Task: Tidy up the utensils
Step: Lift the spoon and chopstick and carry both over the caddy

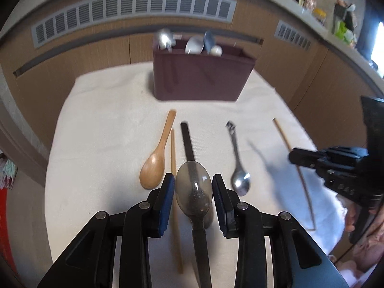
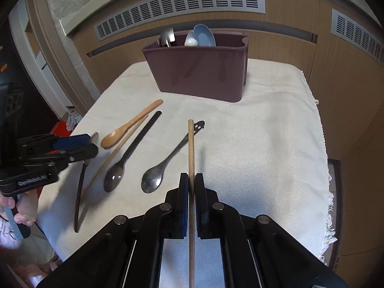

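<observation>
A dark maroon utensil holder point(image 1: 201, 76) point(image 2: 204, 72) stands at the far side of the cloth-covered table, with several spoons in it. My left gripper point(image 1: 193, 193) is open, its jaws on either side of a dark translucent spoon point(image 1: 194, 187) whose handle runs back under the gripper. My right gripper point(image 2: 191, 186) is shut on a wooden chopstick point(image 2: 191, 158) that points toward the holder. On the cloth lie a wooden spoon point(image 1: 156, 158) point(image 2: 127, 128), a second chopstick point(image 1: 174, 192), a black-handled spoon point(image 2: 124, 160) and a metal spoon point(image 1: 238, 168) point(image 2: 163, 165).
A cream cloth point(image 2: 264, 144) covers the table; its fringed edge is at the right. Wooden panels with vent grilles point(image 1: 134, 7) stand behind. The left gripper shows at the left of the right wrist view point(image 2: 92, 144); the right gripper shows at the right of the left wrist view point(image 1: 291, 157).
</observation>
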Available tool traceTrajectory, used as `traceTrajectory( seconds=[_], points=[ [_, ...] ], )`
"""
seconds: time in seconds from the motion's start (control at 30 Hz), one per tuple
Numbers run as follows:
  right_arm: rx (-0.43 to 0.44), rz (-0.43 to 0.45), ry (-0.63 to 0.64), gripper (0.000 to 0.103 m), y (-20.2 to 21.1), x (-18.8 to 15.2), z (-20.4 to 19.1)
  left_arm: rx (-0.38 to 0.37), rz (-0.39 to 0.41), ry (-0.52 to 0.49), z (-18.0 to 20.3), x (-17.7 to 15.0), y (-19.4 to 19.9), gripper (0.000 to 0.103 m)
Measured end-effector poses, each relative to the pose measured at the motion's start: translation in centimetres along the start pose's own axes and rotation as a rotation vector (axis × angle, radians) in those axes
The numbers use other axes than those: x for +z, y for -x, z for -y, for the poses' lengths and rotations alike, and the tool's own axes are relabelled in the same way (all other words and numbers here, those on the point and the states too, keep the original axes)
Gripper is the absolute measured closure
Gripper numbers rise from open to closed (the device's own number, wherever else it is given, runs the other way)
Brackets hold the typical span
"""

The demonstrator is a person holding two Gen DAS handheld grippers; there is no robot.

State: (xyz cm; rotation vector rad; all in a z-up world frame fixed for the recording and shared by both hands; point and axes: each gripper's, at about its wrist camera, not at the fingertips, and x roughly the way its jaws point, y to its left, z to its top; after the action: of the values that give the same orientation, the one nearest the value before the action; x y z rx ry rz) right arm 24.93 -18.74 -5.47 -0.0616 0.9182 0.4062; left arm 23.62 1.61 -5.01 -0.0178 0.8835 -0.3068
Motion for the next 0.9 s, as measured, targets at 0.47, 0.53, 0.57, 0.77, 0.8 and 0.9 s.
traceTrajectory(
  seconds=[0.47, 0.53, 0.57, 0.77, 0.8, 0.9],
  points=[
    [-0.005, 0.083, 0.026, 0.098, 3.3, 0.8, -1.0, -0.022, 0.166, -0.073, 2.6, 2.0, 5.6, 0.07],
    [-0.003, 0.095, 0.029, 0.098, 3.8, 1.0, -1.1, -0.022, 0.179, -0.076, 2.7, 2.1, 6.3, 0.07],
    [-0.004, 0.101, 0.031, 0.098, 4.0, 1.1, -1.3, -0.023, 0.188, -0.08, 2.8, 2.2, 6.5, 0.07],
    [-0.006, 0.129, 0.05, 0.098, 5.0, 1.6, -1.7, -0.025, 0.223, -0.095, 3.2, 2.9, 8.0, 0.07],
    [-0.007, 0.133, 0.056, 0.098, 5.2, 1.7, -1.8, -0.024, 0.231, -0.098, 3.3, 3.1, 8.2, 0.07],
    [-0.009, 0.153, 0.069, 0.098, 5.8, 2.2, -2.2, -0.029, 0.252, -0.11, 3.6, 3.8, 9.0, 0.07]
  ],
)
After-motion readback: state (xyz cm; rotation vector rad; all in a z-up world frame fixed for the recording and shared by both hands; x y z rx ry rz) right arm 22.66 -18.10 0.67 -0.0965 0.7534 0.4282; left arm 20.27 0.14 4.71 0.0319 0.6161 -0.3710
